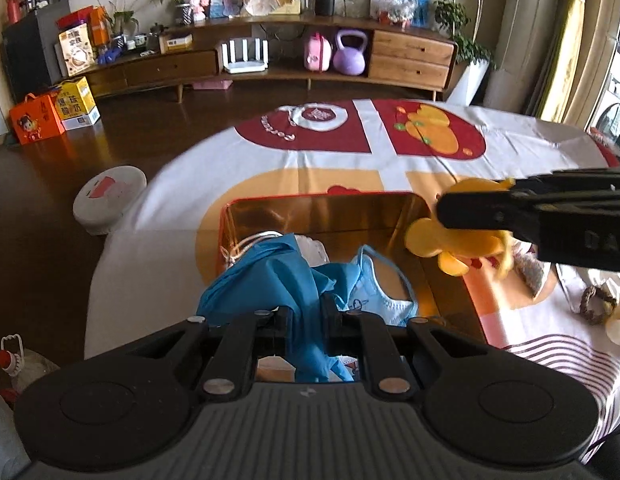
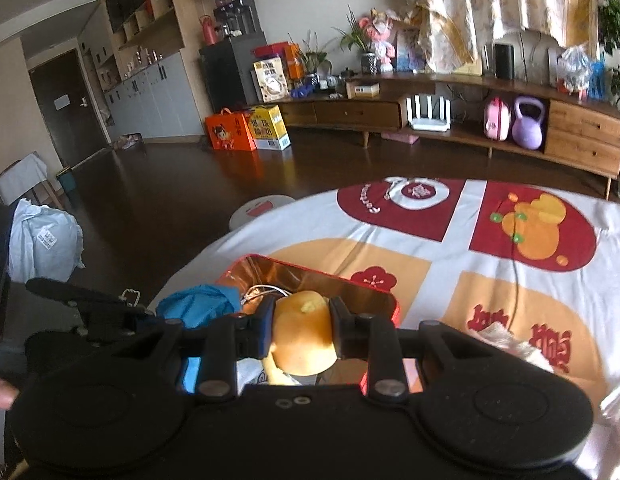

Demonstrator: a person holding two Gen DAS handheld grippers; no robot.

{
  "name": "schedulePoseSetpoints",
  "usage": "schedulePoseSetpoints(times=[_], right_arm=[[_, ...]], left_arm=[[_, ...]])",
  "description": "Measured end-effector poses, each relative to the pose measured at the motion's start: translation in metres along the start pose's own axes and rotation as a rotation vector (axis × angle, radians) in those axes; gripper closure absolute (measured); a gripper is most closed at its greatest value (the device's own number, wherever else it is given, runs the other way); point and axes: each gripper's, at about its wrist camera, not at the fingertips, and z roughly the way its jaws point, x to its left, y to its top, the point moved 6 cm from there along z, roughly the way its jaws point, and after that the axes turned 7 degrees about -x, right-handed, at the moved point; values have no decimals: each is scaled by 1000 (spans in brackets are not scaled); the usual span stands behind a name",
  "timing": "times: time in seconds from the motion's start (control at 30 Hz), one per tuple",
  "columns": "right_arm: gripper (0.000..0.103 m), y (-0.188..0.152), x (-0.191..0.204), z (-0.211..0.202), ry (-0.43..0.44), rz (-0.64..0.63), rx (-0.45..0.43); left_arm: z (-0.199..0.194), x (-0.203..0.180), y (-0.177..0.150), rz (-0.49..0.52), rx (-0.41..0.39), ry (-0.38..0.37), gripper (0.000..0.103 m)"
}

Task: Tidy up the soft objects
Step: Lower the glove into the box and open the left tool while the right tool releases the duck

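A red box with a shiny gold inside [image 1: 329, 212] stands on the table. My left gripper [image 1: 308, 314] is shut on a blue glove [image 1: 270, 280], which hangs over the box's near part. A light blue face mask [image 1: 373, 292] and a white cord [image 1: 250, 242] lie in the box. My right gripper [image 2: 302, 312] is shut on a yellow plush toy [image 2: 304, 338], held over the box [image 2: 349, 284]. In the left wrist view that toy [image 1: 449, 240] hangs at the box's right rim, from the right gripper [image 1: 461, 216]. The blue glove [image 2: 198, 304] also shows at the left of the right wrist view.
A patterned red, orange and white tablecloth [image 1: 349, 160] covers the table. A grey fuzzy item [image 1: 529, 272] and a woven brown ring [image 1: 595, 304] lie right of the box. Pale fabric [image 2: 505, 340] lies on the table. A white round stool [image 1: 110, 196] stands on the dark floor.
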Motion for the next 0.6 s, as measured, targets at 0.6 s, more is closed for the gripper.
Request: schedulePoseSetpoints(times=[0.6], right_arm=[[75,-32,1,39,4,-7,108]], left_arm=[[43,-4,-19,15,94,-12,90]])
